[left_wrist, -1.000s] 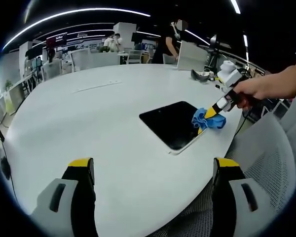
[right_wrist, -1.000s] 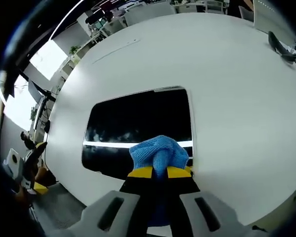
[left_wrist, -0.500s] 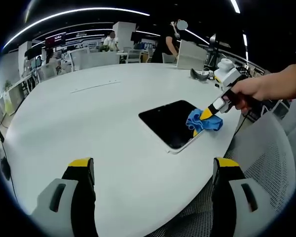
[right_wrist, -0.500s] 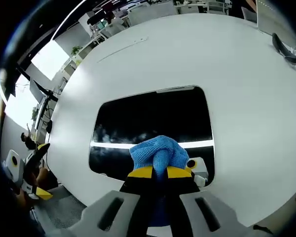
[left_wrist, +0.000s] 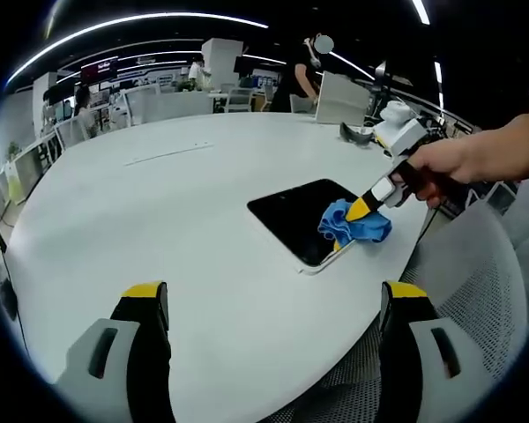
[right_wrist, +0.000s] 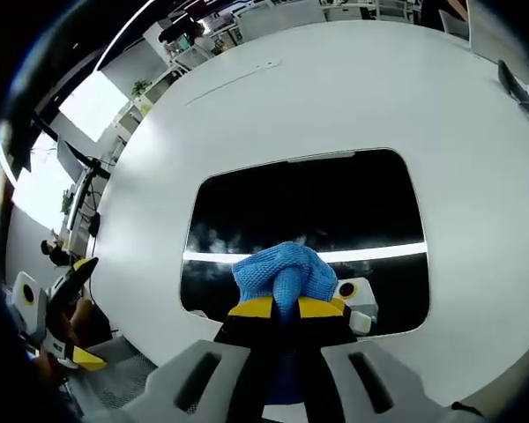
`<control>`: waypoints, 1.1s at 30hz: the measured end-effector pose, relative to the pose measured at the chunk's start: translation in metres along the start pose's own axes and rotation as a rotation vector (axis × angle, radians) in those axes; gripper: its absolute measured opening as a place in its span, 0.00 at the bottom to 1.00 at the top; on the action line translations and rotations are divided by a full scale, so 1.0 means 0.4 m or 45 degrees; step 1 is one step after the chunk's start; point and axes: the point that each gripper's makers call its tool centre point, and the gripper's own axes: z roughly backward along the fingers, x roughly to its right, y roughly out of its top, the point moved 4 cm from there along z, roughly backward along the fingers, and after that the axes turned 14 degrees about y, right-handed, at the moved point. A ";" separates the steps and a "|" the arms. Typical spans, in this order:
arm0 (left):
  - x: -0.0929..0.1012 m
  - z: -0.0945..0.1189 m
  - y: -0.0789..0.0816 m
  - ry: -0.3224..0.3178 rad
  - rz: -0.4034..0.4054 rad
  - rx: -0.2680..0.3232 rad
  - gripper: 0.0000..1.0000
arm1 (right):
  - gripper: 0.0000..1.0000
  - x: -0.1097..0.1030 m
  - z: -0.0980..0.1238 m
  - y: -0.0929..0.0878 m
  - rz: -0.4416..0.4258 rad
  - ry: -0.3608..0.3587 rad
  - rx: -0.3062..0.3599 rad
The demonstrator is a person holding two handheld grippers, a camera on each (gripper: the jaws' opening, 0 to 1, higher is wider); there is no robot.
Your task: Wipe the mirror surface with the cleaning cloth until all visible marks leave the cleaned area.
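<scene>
A dark rectangular mirror [left_wrist: 301,218] [right_wrist: 309,225] lies flat on the white table [left_wrist: 159,203]. My right gripper [right_wrist: 286,307] is shut on a bunched blue cleaning cloth [right_wrist: 285,271] [left_wrist: 353,224], which presses on the mirror's near edge; from the left gripper view that gripper [left_wrist: 363,205] reaches in from the right, held by a hand [left_wrist: 463,163]. The glass mirrors a bright ceiling light strip and the gripper itself. My left gripper [left_wrist: 273,295] hangs open over the table's near edge, well short of the mirror, with nothing between its fingers.
A mesh chair [left_wrist: 476,291] stands at the table's right edge. A dark object [left_wrist: 360,135] [right_wrist: 518,88] lies on the table beyond the mirror. Desks, chairs and people fill the office behind. The left gripper [right_wrist: 57,308] shows at the lower left of the right gripper view.
The right gripper has slid the cloth along the mirror's near edge toward the left gripper's side. The left gripper has stayed still and open.
</scene>
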 end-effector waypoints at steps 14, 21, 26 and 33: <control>0.010 -0.001 -0.002 -0.028 0.002 -0.010 0.99 | 0.02 -0.055 -0.038 0.001 -0.010 0.019 -0.013; 0.008 -0.003 -0.007 -0.018 -0.010 -0.019 0.99 | 0.02 -0.079 -0.051 -0.003 -0.047 0.028 -0.009; 0.009 -0.004 -0.004 -0.013 -0.029 -0.007 0.99 | 0.02 -0.081 -0.050 -0.002 -0.104 0.026 -0.011; 0.004 -0.003 0.004 -0.004 -0.019 0.027 0.99 | 0.02 -0.084 -0.055 -0.004 -0.020 0.053 -0.015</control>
